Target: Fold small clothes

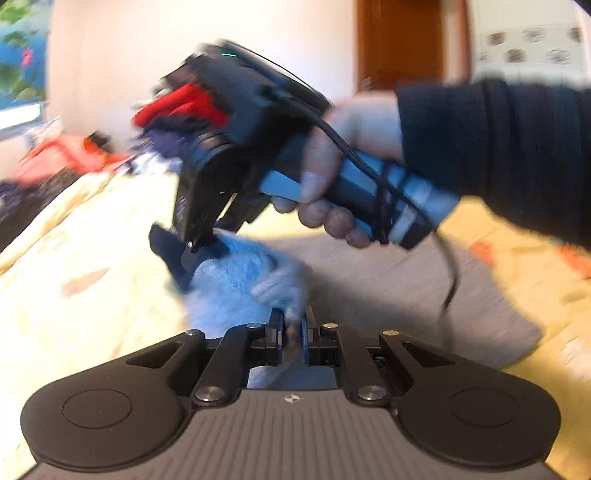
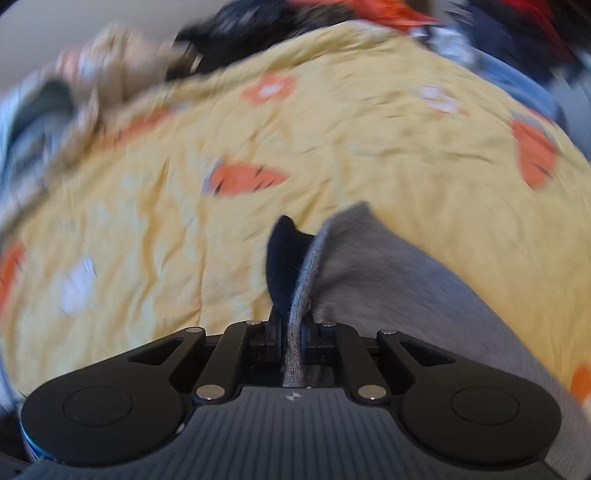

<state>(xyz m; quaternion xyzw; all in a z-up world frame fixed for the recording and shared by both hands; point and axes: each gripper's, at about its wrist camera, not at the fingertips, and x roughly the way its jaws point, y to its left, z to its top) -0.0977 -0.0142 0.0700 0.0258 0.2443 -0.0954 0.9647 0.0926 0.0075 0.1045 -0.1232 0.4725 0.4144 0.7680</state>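
A grey knitted garment (image 1: 369, 280) lies on the yellow bedspread, one end bunched and lifted (image 1: 229, 280). My left gripper (image 1: 291, 325) is shut on a fold of that lifted end. My right gripper (image 1: 184, 258), held by a hand (image 1: 332, 192) in a dark sleeve, comes down from above and pinches the same bunched end just beyond it. In the right wrist view the right gripper (image 2: 291, 325) is shut on the garment's ribbed edge (image 2: 306, 273), and the grey cloth (image 2: 388, 288) spreads away to the right. A dark navy tip (image 2: 284, 254) stands left of the edge; finger or cloth, I cannot tell.
The yellow bedspread (image 2: 332, 147) with orange and white flowers covers the bed. A heap of red, dark and blue clothes (image 1: 62, 158) lies along its far side (image 2: 369, 11). A wooden door (image 1: 399, 40) and a pale wall stand behind. Both views are blurred.
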